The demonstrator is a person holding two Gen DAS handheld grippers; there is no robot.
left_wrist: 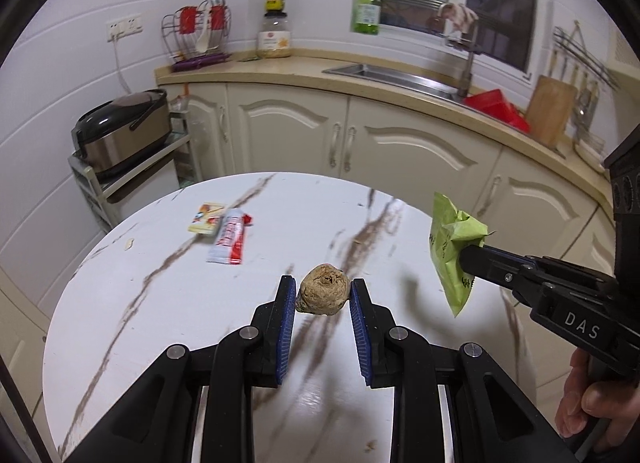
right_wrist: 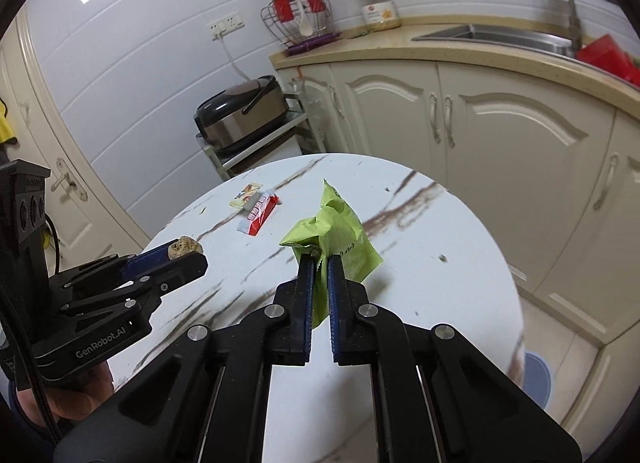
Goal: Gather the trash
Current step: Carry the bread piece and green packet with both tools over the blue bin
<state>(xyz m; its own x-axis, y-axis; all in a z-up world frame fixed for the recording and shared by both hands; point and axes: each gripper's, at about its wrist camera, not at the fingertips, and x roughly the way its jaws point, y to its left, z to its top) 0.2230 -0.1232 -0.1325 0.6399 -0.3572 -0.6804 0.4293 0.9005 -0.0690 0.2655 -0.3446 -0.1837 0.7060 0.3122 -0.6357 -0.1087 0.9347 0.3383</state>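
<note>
Both claws are closed on trash, and we carry them above a round white marble-look table (left_wrist: pixel 168 303). Our left gripper (left_wrist: pixel 322 291) has its blue pads clamped on either side of a brown, rough lump (left_wrist: pixel 322 290), which hangs between the fingertips clear of the tabletop. Our right gripper (right_wrist: pixel 319 261) is pinched almost fully together on a crumpled green wrapper (right_wrist: pixel 340 231); the fold of the packet sits between the tips, and the rest of it stands up and leans away from us. From the left wrist view we see the same wrapper (left_wrist: pixel 452 247) dangling off the right claw, over the table's right edge. A hand (left_wrist: pixel 592 395) grips the right tool's handle at the lower right.

Farther out, toward the table's far left edge, lie two more pieces: a red and white wrapper (left_wrist: pixel 230 239) and, touching its far end, a small yellow and white packet (left_wrist: pixel 205 218). A few dark crumbs dot the tabletop near its right edge.

Beyond the table stands a rice cooker (left_wrist: pixel 122 131) on a metal rack. Behind that runs the counter (left_wrist: pixel 256 69) over cream cabinets, carrying a wire utensil holder (left_wrist: pixel 198 33), two stacked jars (left_wrist: pixel 275 23), a steel sink (left_wrist: pixel 384 73), a red item (left_wrist: pixel 496 105) and a wooden board (left_wrist: pixel 550 109).
</note>
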